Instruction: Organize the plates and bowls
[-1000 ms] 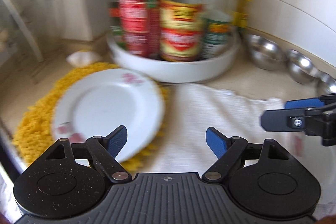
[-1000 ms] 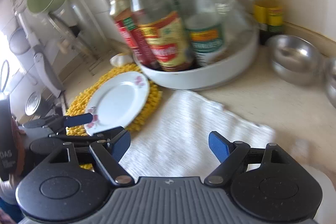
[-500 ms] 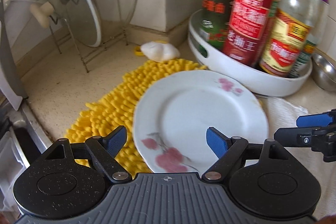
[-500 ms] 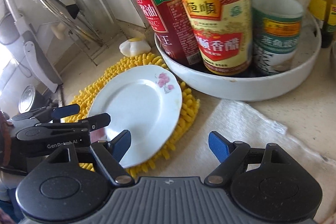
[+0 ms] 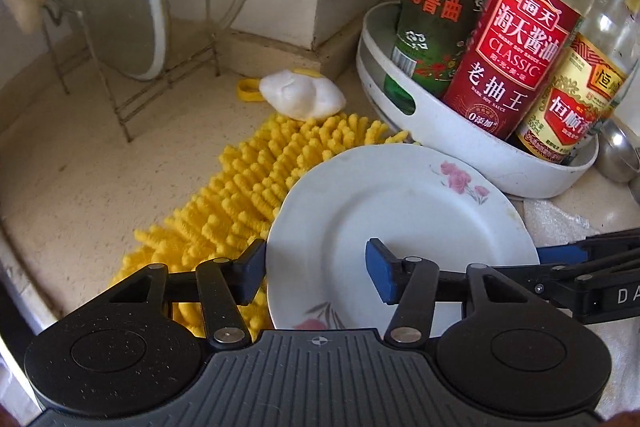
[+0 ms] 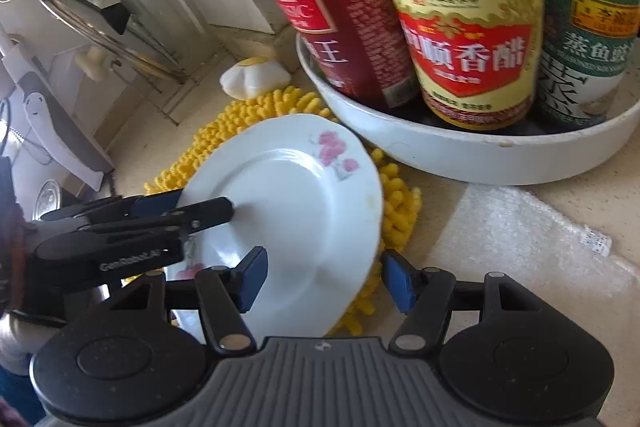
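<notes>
While the white plate (image 5: pixel 400 223) lies on the yellow mat (image 5: pixel 248 187) beside the bottle tray (image 5: pixel 460 151), both grippers have just been closing over opposite rims, left gripper (image 5: pixel 316 273) and right gripper (image 6: pixel 324 277), neither visibly clamped; the person should seat both rims deep, then lift level.

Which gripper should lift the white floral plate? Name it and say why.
Left, narrowly. The left gripper has jaws, just closing, astride the rim of the white floral china plate and reaching well over it. The right gripper, jaws also closing, straddles the opposite rim.
</notes>
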